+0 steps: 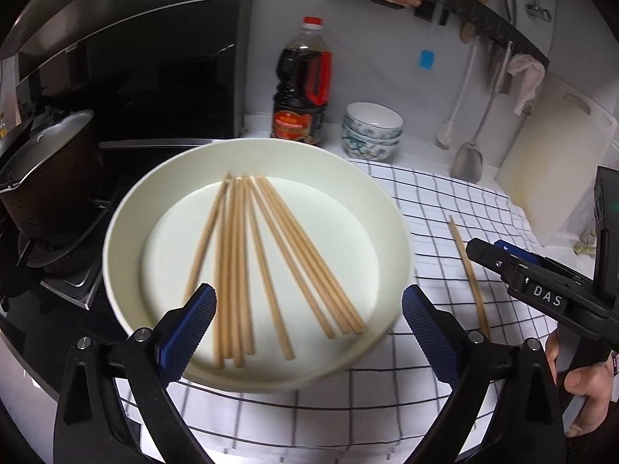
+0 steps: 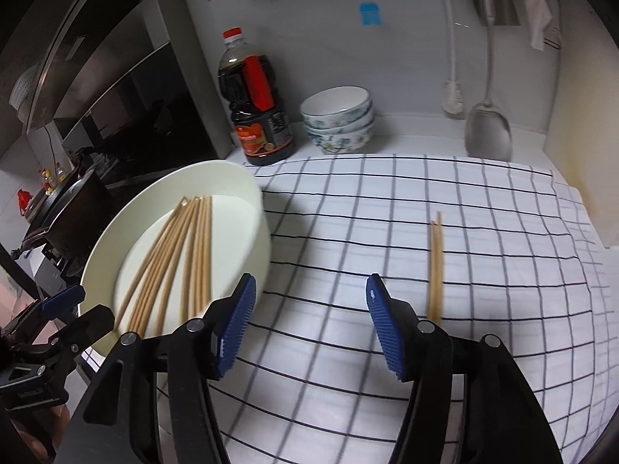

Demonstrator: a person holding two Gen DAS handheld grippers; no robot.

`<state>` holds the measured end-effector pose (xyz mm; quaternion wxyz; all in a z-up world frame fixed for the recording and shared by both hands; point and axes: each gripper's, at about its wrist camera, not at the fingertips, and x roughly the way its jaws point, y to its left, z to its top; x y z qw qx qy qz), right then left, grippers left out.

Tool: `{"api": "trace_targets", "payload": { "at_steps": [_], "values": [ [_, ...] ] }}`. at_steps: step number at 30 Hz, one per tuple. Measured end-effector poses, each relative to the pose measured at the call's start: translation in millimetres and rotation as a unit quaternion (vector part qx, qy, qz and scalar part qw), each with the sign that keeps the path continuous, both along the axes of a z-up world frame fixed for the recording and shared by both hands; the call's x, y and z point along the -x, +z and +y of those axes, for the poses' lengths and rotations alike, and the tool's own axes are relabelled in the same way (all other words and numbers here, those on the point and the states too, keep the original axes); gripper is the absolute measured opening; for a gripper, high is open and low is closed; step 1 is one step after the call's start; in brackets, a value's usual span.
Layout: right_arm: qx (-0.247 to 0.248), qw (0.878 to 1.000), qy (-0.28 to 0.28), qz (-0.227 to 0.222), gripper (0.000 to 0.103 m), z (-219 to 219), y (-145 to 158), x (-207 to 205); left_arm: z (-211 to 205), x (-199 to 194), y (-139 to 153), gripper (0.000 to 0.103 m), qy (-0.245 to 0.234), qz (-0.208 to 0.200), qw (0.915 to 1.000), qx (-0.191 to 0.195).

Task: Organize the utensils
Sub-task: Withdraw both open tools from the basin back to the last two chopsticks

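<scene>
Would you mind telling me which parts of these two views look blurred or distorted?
Left wrist view: the chopsticks in the white bowl are motion-smeared. Right wrist view: the loose chopsticks on the checked cloth are blurred, and the fisheye lens curves the cloth's grid lines.

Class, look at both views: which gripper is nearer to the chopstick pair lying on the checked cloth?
Right. The right gripper hangs open just left of the chopstick pair; the left gripper is open over the white bowl, farther away.
</scene>
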<state>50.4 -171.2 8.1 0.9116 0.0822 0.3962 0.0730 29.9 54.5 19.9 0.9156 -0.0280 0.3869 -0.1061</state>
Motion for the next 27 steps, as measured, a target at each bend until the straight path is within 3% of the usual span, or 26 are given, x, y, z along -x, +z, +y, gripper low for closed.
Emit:
{"api": "trace_targets", "payload": {
  "at_steps": [16,22,27],
  "values": [
    [0.002,0.998,-0.052,0.017,0.06,-79,-22,28,-87,33,7,0.096,-0.074,-0.02,0.997,0.002],
    [0.008,0.997,-0.068,0.024,0.061,-99,-34,29,-112,35,-5,0.096,-0.085,-0.011,0.9963,-0.01],
    [-0.001,0.996,-0.076,0.037,0.061,-111,-45,25,-122,37,-12,0.096,-0.088,0.005,0.9961,0.003]
  ]
}}
